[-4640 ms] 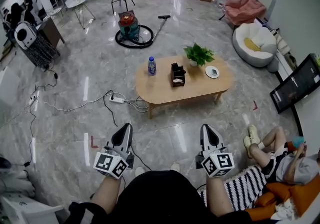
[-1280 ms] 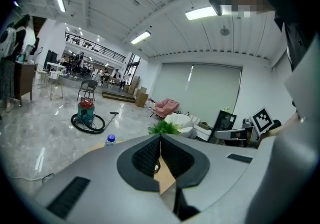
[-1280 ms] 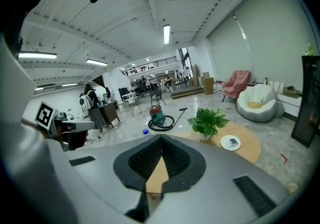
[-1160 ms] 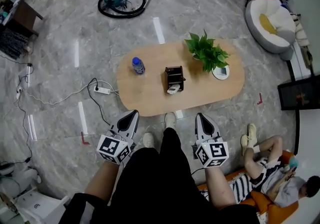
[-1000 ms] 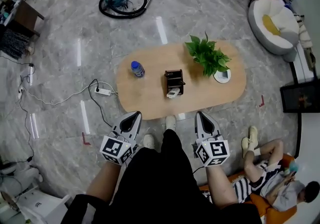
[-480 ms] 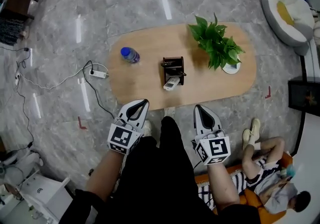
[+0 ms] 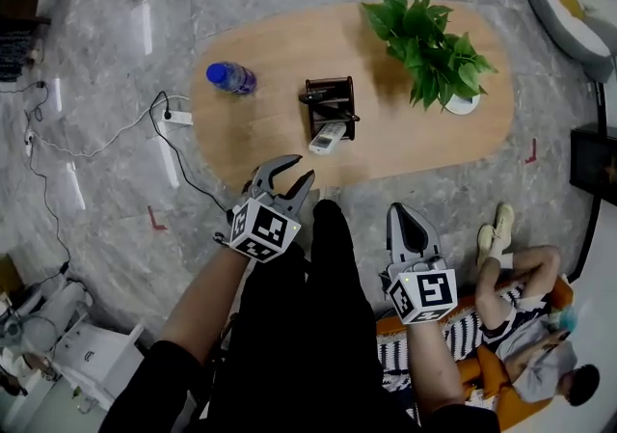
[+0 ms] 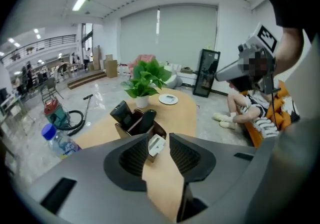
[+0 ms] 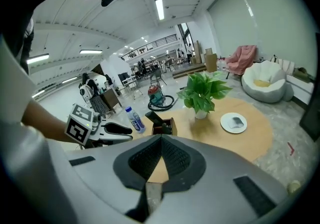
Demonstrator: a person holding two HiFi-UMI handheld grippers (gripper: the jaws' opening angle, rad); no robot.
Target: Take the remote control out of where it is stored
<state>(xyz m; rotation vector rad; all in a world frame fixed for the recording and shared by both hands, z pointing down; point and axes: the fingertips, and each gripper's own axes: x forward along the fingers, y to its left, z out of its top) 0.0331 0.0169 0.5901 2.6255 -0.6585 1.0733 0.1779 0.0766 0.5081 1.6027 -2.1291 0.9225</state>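
A dark brown holder (image 7: 330, 99) stands mid-table on the oval wooden table (image 7: 260, 137). A white remote (image 7: 328, 139) leans out of its near side, and black remotes (image 8: 121, 112) stick up inside. My left gripper (image 7: 301, 168) hangs over the table's near edge, a little short of the holder. Its jaws have just been opening and stand apart with nothing between them. In the left gripper view the white remote (image 8: 156, 144) shows beyond the gap. My right gripper (image 7: 399, 212) is shut and empty, off the table's near edge above the floor.
A blue-capped bottle (image 7: 229, 77) lies left of the holder. A potted plant (image 7: 429, 31) and a white saucer (image 7: 464, 103) are to its right. A power strip with cables (image 7: 179, 117) lies on the floor at left. A seated person's feet (image 7: 497, 229) are at right.
The table has come nearer in the head view. My left gripper has swung forward to the table's edge and its jaws have opened. The right gripper stays shut.
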